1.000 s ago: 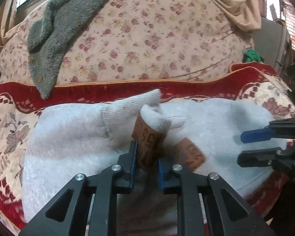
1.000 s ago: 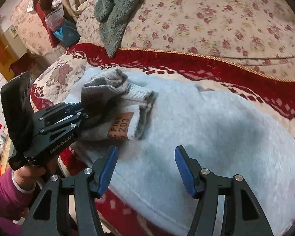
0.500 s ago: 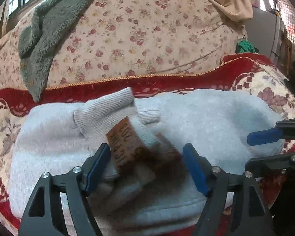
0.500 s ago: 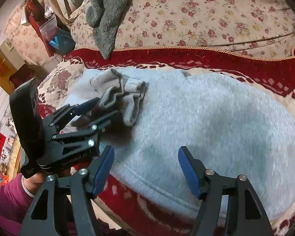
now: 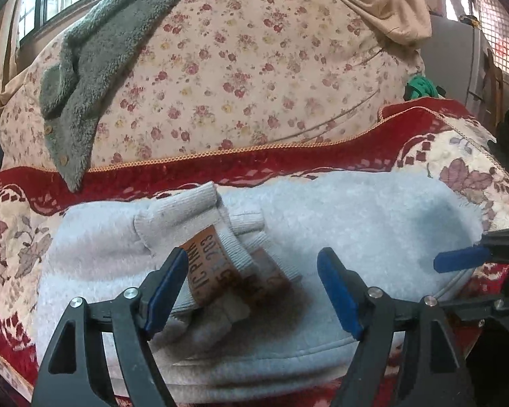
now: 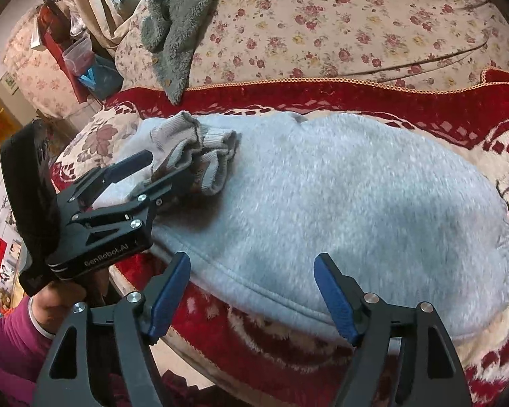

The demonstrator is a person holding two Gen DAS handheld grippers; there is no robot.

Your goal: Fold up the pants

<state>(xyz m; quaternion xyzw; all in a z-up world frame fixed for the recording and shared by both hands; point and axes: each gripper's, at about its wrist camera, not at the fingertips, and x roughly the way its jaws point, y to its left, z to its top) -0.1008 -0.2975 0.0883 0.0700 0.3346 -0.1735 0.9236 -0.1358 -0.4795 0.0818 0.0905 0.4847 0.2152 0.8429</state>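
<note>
Your couch cover (image 5: 322,156), red with a floral pattern, fills both views. A flowered cushion (image 5: 241,78) rises behind it. A grey fleece jacket (image 5: 95,68) is draped over the cushion's upper left side.

The pants (image 6: 339,196), pale grey fleece, lie folded flat across the seat, with the hem edge along the front of the couch. Their ribbed cuffs (image 5: 200,224) are bunched on top near the left end. A brown patch label (image 5: 210,268) curls upward among the cuffs.

Your left gripper (image 5: 251,278) sits low over the cuffs with its blue pads (image 5: 168,288) spread wide. The label stands between the fingers. It looks close to the left pad, but you cannot tell from these views if they touch. Nothing is clamped.

Your right gripper (image 6: 252,288) hovers at the front edge of the pants, fingers wide apart and holding nothing. From the left view it shows at the right end of the pants (image 5: 461,261).
</note>
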